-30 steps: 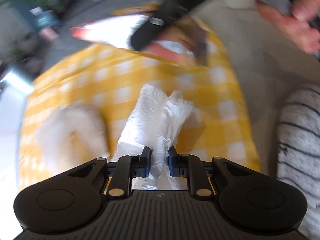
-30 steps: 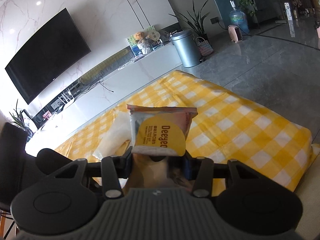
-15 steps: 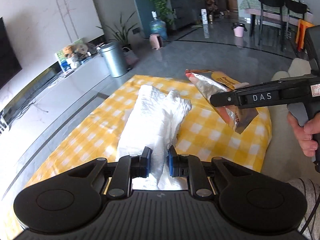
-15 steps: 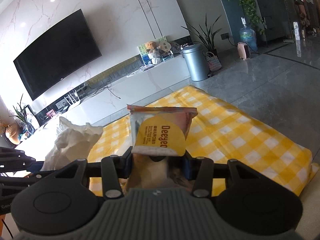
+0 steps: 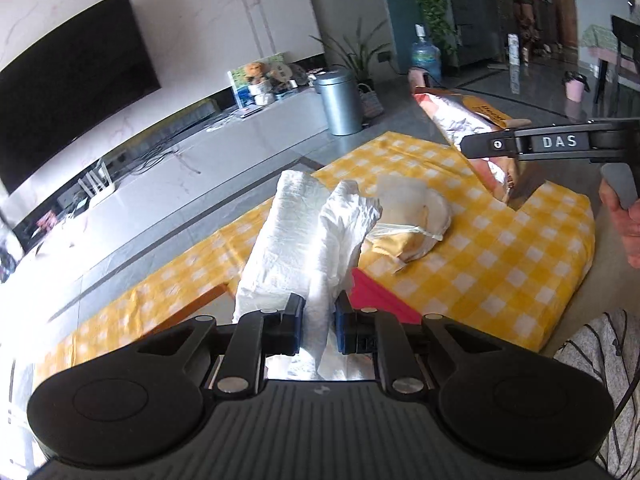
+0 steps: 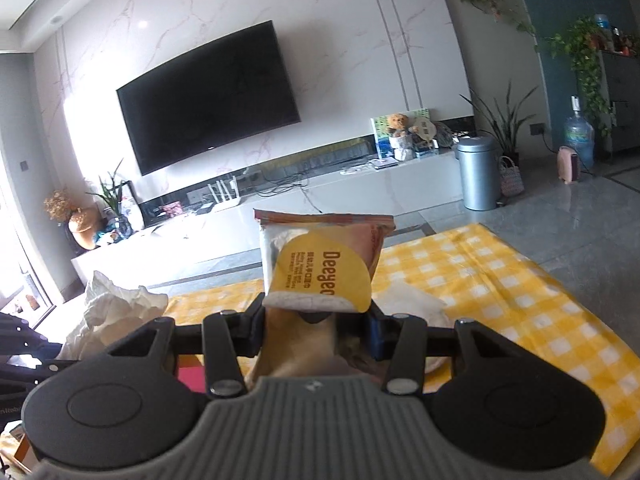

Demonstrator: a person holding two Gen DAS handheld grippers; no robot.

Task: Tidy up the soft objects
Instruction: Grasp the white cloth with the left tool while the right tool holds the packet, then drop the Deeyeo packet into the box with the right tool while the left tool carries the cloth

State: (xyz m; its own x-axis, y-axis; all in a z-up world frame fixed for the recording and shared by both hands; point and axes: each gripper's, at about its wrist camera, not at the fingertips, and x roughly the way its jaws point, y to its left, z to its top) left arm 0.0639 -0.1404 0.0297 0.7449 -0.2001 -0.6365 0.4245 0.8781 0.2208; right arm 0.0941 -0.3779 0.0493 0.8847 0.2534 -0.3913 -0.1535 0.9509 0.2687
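My left gripper [image 5: 318, 326] is shut on a crumpled white diaper [image 5: 304, 240] and holds it up above the yellow checked cloth [image 5: 500, 248]. The diaper also shows at the left of the right wrist view [image 6: 116, 312]. My right gripper [image 6: 316, 334] is shut on a wet-wipes pack [image 6: 324, 264] with a yellow Deeyeo label, held above the cloth. The pack also shows in the left wrist view [image 5: 468, 120], at the upper right. A pale round soft object [image 5: 412, 220] lies on the cloth beyond the diaper.
A red flat item [image 5: 372, 292] lies on the cloth under the diaper. A white TV cabinet [image 6: 360, 192], a black TV [image 6: 208, 96] and a grey bin [image 6: 478, 174] stand behind. The cloth's edge runs at the right [image 5: 576, 280].
Both grippers have risen and tilted up with their loads still held. The left wrist view went from looking down at the cloth to looking across the room. The pale round object came into view.
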